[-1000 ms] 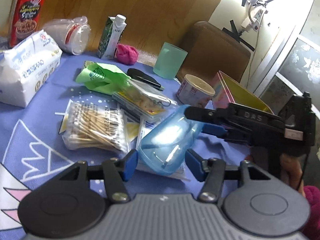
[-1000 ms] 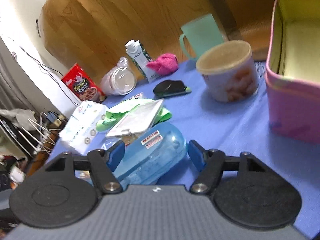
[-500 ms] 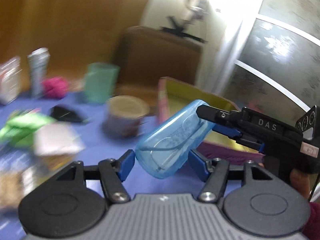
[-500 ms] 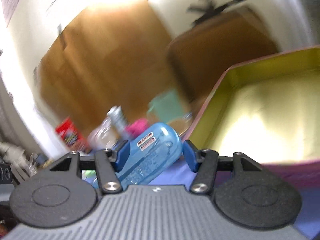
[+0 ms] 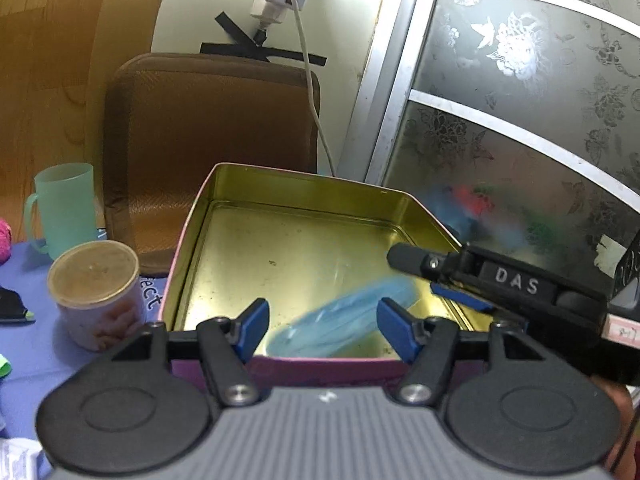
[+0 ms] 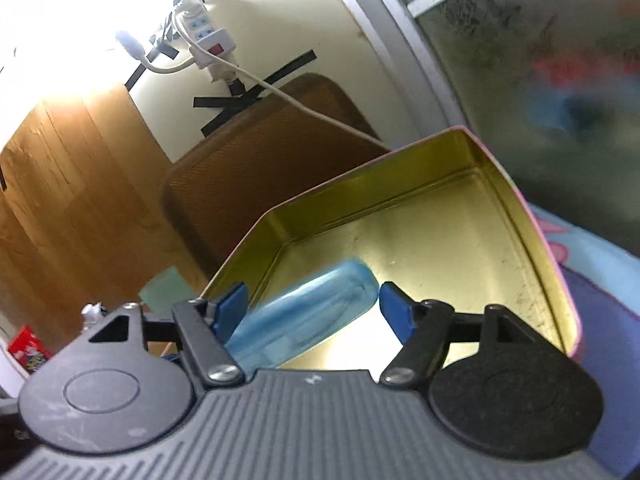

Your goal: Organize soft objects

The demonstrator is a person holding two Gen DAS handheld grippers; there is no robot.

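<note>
The translucent blue plastic case [image 5: 344,320] lies inside the open gold-lined tin box [image 5: 208,200], slanted across the near part of its floor, its image smeared by motion. In the right wrist view the case [image 6: 304,316] sits between the spread fingers of the right gripper [image 6: 310,306], close against the left blue pad; whether that pad touches it cannot be told, and the right pad stands clear, so nothing is pinched. The left gripper [image 5: 322,322] hovers at the near wall of the tin with its fingers wide apart, also holding nothing. The right gripper [image 5: 460,276] reaches in from the right over the tin's right rim, just beyond the case's far end.

The tin's pink outer wall [image 6: 560,280] rests on a purple-blue tablecloth [image 5: 28,356]. Just left of the tin stands a lidded snack tub [image 5: 96,292], and farther left and back a pale green mug [image 5: 62,208]. A pink soft object [image 5: 3,240] shows at the far left edge. Behind the tin rises a brown chair back [image 5: 208,132], with a white cable [image 5: 308,76] hanging down from a power strip [image 6: 208,40] taped to the wall. A frosted floral glass door [image 5: 520,100] fills the right.
</note>
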